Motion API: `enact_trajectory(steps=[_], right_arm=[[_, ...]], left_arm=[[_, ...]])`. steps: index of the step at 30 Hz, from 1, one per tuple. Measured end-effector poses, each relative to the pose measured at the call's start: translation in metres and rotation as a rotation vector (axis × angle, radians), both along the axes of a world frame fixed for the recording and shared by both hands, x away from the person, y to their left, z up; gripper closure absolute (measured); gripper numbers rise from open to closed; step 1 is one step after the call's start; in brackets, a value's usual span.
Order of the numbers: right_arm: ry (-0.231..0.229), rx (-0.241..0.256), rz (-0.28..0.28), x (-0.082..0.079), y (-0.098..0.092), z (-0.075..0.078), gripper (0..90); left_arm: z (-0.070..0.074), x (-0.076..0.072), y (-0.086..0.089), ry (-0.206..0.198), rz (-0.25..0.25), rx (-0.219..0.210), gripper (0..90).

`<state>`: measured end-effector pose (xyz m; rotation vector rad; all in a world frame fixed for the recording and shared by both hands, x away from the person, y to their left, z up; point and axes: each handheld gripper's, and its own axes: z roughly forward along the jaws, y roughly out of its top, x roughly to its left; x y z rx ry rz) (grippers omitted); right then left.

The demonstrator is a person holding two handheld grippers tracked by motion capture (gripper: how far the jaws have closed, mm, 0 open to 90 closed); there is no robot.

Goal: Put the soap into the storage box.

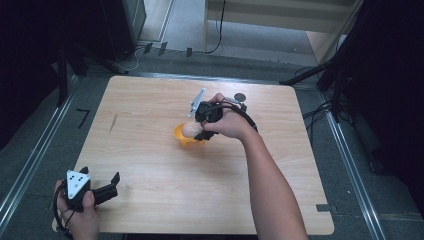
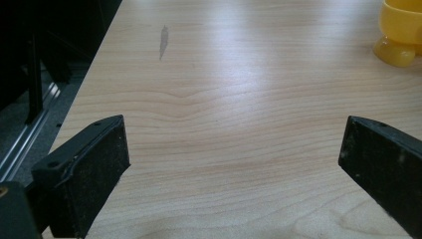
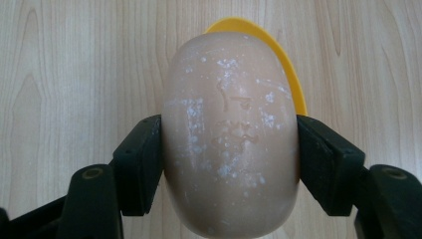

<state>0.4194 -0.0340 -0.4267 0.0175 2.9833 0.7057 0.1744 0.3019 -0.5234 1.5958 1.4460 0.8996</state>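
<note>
A beige egg with white flecks is clamped between the black jaws of my right gripper, which is shut on it. Right behind the egg shows the rim of a yellow egg cup. In the high view the right gripper holds the egg over the yellow egg cup near the table's middle. My left gripper rests open at the table's near left corner, nothing between its jaws. In the left gripper view the yellow egg cup stands at the far right, beyond the left gripper.
The wooden table has a small dark streak on its left part. A small dark round object lies near the far edge. Metal rails run along both sides on the floor.
</note>
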Motion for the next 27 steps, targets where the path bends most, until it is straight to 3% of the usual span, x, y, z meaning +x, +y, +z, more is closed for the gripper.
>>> enact_trajectory(steps=[7,27], right_arm=[[0.007,-0.012,0.011,0.005,0.009,-0.005,33.4],[0.028,-0.047,0.010,0.019,0.014,-0.021,33.4]], left_arm=[[0.000,0.000,0.000,0.000,-0.001,-0.001,0.0],[0.000,0.000,0.000,-0.006,-0.002,-0.007,0.0]])
